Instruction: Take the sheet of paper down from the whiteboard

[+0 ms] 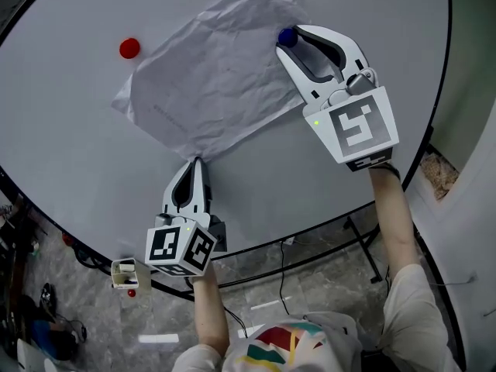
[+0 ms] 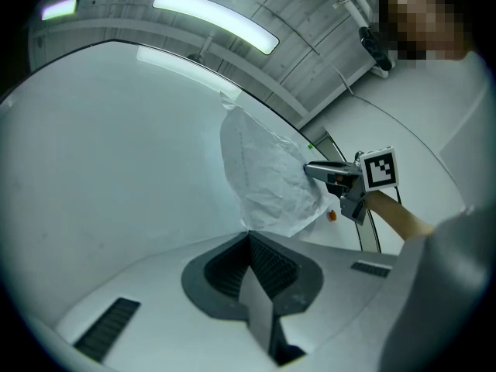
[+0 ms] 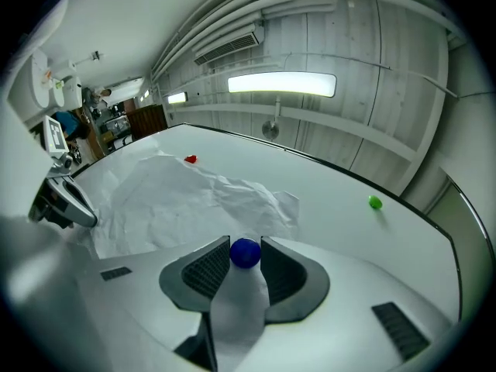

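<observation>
A crumpled white sheet of paper (image 1: 221, 76) lies against the whiteboard (image 1: 70, 130); its top right corner is curled loose. My left gripper (image 1: 195, 163) is shut on the sheet's bottom edge; in the left gripper view the paper (image 2: 267, 177) rises straight from the closed jaw tips (image 2: 249, 237). My right gripper (image 1: 289, 46) is at the sheet's right edge, shut on a blue ball magnet (image 1: 287, 35). In the right gripper view the blue magnet (image 3: 246, 253) sits pinched between both pads, with the paper (image 3: 167, 200) spread behind it.
A red magnet (image 1: 129, 48) sits on the board left of the sheet, clear of the paper. A green magnet (image 3: 375, 202) is far to the right. The board's black rim (image 1: 310, 235) runs just below my hands; cluttered floor and stand legs (image 1: 364, 246) lie beneath.
</observation>
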Tool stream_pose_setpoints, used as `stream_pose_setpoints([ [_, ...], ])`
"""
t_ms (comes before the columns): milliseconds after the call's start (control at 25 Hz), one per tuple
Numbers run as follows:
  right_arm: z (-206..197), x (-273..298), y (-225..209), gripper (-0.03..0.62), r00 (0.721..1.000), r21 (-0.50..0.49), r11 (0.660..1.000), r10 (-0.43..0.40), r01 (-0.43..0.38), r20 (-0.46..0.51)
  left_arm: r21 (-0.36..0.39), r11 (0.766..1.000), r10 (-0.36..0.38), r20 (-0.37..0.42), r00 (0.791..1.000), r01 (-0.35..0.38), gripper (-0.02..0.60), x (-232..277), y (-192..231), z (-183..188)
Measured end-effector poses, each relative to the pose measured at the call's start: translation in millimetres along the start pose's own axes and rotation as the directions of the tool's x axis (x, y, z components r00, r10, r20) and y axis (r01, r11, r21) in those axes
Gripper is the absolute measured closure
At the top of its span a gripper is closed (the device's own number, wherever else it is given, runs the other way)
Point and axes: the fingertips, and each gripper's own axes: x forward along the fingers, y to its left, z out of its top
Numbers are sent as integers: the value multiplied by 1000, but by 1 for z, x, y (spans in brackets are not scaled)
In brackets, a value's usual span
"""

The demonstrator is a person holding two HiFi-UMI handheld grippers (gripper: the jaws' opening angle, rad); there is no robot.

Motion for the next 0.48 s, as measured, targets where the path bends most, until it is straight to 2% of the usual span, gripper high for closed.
stream_pose_setpoints([
  [480,-48,-29,-30,462,995,56,997,-49,54,-86,4,1000,23,-4,1000,-23,537,1,3,2],
])
